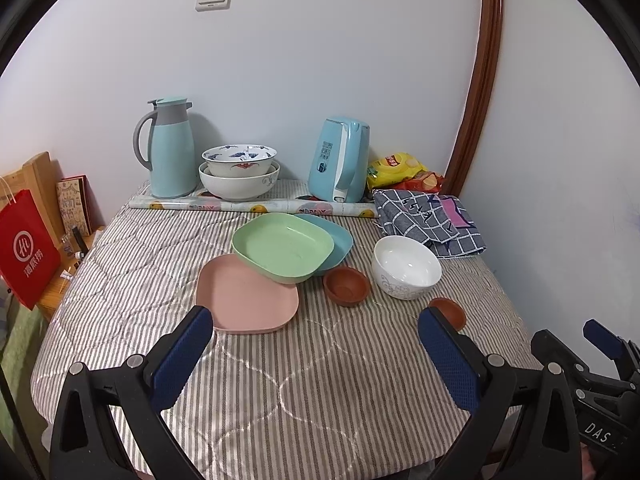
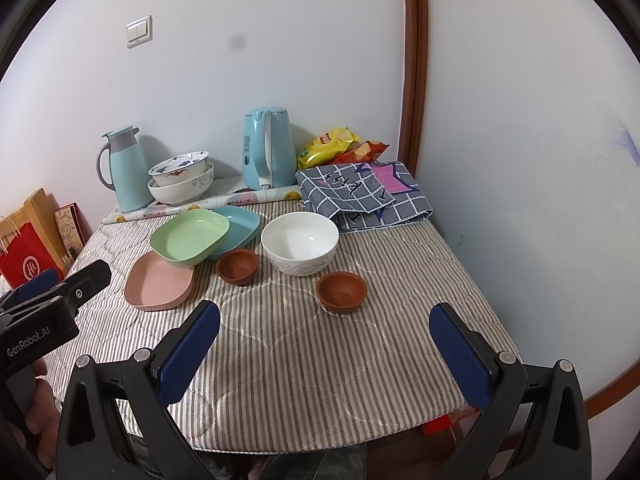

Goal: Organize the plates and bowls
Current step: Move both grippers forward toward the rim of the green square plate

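Just ahead of the right gripper (image 2: 324, 354), jaws held wide apart w/ nothing between, a brown bowl (image 2: 341, 291) is seen; left gripper (image 1: 316, 356) is likewise spread, pink plate (image 1: 246, 300) just ahead-left. Green plate (image 1: 282, 252) is propped tilted on the pink and blue plates (image 1: 340, 236), so it could be tipped if the pink one is pulled out.

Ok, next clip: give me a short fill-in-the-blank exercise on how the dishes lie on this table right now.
1. The green plate rests partly on the pink plate and the ____ plate.
2. The number of small brown bowls on the striped cloth is ____.
3. The white bowl holds ____.
4. Both the left gripper and the right gripper have jaws that stand ____.

Missing words: blue; two; nothing; open
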`<action>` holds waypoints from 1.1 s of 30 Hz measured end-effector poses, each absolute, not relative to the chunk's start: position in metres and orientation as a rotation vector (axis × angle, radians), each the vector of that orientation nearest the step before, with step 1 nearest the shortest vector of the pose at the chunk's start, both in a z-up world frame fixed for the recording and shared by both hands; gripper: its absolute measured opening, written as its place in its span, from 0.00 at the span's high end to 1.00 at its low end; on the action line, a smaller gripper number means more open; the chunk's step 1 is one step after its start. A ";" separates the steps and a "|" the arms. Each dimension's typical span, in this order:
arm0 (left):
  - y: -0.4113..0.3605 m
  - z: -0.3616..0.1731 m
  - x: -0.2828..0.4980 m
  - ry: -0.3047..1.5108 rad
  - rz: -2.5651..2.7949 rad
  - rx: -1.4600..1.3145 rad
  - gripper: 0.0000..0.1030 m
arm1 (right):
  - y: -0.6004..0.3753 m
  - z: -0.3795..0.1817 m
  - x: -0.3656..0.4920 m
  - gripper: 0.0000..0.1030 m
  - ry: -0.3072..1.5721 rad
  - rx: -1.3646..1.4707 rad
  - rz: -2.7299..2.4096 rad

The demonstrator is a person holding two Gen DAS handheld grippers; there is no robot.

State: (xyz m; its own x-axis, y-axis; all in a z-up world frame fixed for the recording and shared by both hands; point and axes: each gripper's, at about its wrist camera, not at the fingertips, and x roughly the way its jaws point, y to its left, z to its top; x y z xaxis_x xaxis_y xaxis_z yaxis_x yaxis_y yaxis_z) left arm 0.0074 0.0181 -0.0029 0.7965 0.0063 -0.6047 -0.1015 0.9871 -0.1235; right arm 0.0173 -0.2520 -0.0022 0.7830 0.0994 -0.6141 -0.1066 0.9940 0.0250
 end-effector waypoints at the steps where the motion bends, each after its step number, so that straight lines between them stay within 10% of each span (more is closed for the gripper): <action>1: 0.019 -0.003 0.010 0.650 0.057 -0.152 0.00 | -0.251 -0.002 0.019 0.00 0.665 -0.010 0.109; 33: 0.060 -0.035 0.118 0.785 0.056 -0.186 0.00 | -0.206 -0.017 0.122 0.00 0.702 -0.032 0.176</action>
State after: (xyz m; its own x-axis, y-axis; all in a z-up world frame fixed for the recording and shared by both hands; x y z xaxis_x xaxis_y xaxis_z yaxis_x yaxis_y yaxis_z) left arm 0.1176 0.0600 -0.0355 0.7067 -0.0188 -0.7072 -0.1194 0.9821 -0.1455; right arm 0.1221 -0.2056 -0.0170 0.7494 0.1501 -0.6449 -0.1713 0.9848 0.0301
